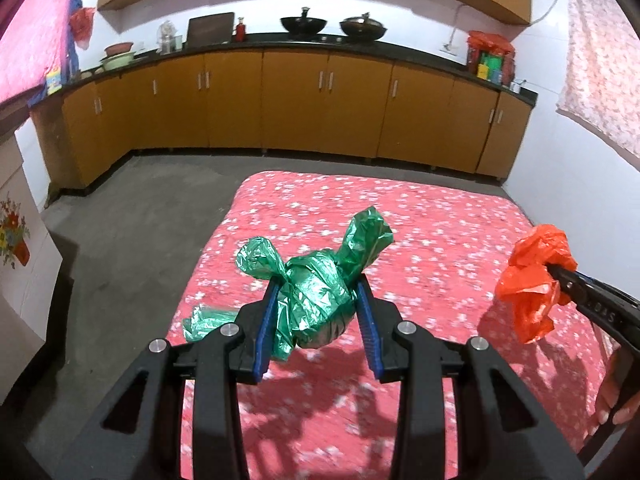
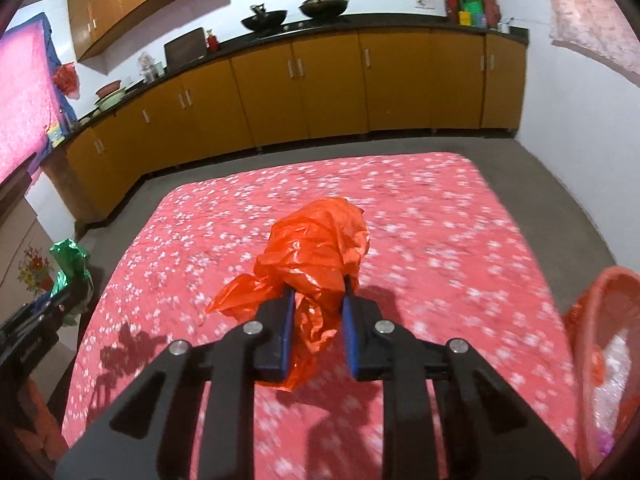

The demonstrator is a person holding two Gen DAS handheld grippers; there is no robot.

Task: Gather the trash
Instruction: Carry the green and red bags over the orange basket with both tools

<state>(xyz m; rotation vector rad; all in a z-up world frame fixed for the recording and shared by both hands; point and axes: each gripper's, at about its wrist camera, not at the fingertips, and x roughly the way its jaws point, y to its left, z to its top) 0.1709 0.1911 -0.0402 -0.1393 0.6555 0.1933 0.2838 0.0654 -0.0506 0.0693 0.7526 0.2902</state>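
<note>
My left gripper point(image 1: 318, 288) is shut on a crumpled green plastic bag point(image 1: 316, 296) and holds it above a red flowered bedspread point(image 1: 440, 232). My right gripper point(image 2: 318, 294) is shut on a crumpled orange plastic bag point(image 2: 316, 252), also held above the bedspread point(image 2: 440, 220). In the left wrist view the orange bag point(image 1: 534, 280) and the right gripper's fingers point(image 1: 576, 280) show at the right edge. In the right wrist view the green bag point(image 2: 70, 264) shows at the far left. An orange mesh basket point(image 2: 600, 340) with pale contents stands at the lower right.
Yellow kitchen cabinets point(image 1: 296, 104) with a dark counter run along the far wall, carrying woks point(image 1: 303, 24) and bowls. Grey floor point(image 1: 132, 216) lies left of the bed. A pink cloth point(image 1: 600, 60) hangs on the right wall. A white cabinet point(image 1: 20, 240) stands at the left.
</note>
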